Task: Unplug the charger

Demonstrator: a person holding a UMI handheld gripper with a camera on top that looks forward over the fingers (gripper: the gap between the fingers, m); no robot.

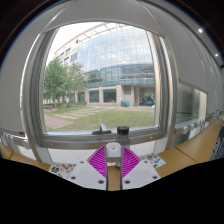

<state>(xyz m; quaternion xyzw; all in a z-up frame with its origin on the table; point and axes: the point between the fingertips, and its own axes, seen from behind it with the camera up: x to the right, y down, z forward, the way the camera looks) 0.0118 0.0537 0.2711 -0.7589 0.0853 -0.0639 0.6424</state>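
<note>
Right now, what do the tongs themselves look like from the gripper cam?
The tongs have two pale, whitish fingers that narrow toward the tips. Each carries a magenta pad on its inner face, with fine ribbing. Small dark-and-light printed markings sit on the fingers' flat upper faces. A small white block sits between the tips. No cables, sleeve or hand show.

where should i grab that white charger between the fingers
Grip the white charger body by its two side faces, coming straight on from in front. It already stands between the open fingers of the hand-held gripper, its sides facing the pads; how it plugs in is hidden.
</note>
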